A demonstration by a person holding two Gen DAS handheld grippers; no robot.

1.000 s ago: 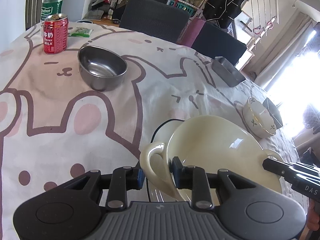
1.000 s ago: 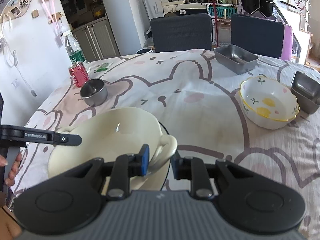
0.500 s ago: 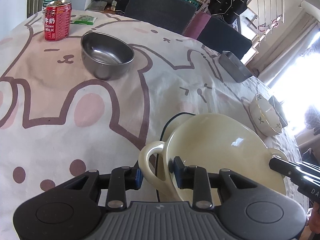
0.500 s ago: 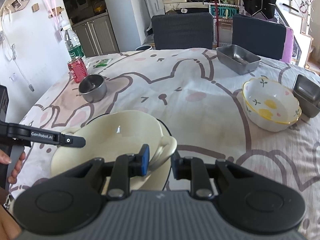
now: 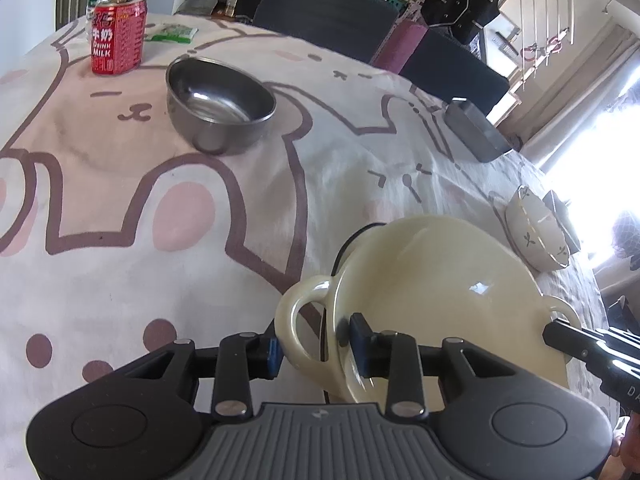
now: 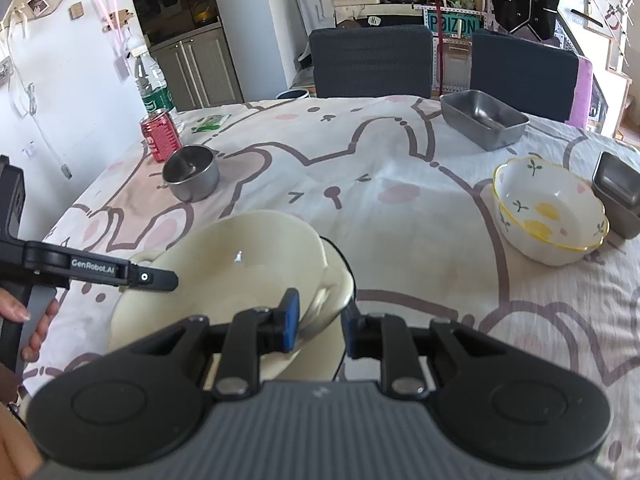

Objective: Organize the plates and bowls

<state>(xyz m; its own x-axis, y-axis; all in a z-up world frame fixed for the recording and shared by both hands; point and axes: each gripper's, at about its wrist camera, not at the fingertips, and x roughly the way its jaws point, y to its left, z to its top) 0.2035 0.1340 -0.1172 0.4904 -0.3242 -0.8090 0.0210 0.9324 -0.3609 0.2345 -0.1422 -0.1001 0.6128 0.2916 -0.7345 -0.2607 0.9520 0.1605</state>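
Observation:
A cream two-handled bowl is held between both grippers, above a black-rimmed plate. My left gripper is shut on its left handle. My right gripper is shut on its right handle. The bowl also shows in the right wrist view, with the left gripper's finger at its far edge. A steel bowl stands farther left. A floral bowl stands to the right.
A red milk can and a green-labelled bottle stand at the far left. A steel tray sits at the back and another steel tray beside the floral bowl. Two dark chairs stand behind the table.
Both grippers have risen and moved forward a little with the cream bowl. The steel bowl and can appear nearer in the left wrist view.

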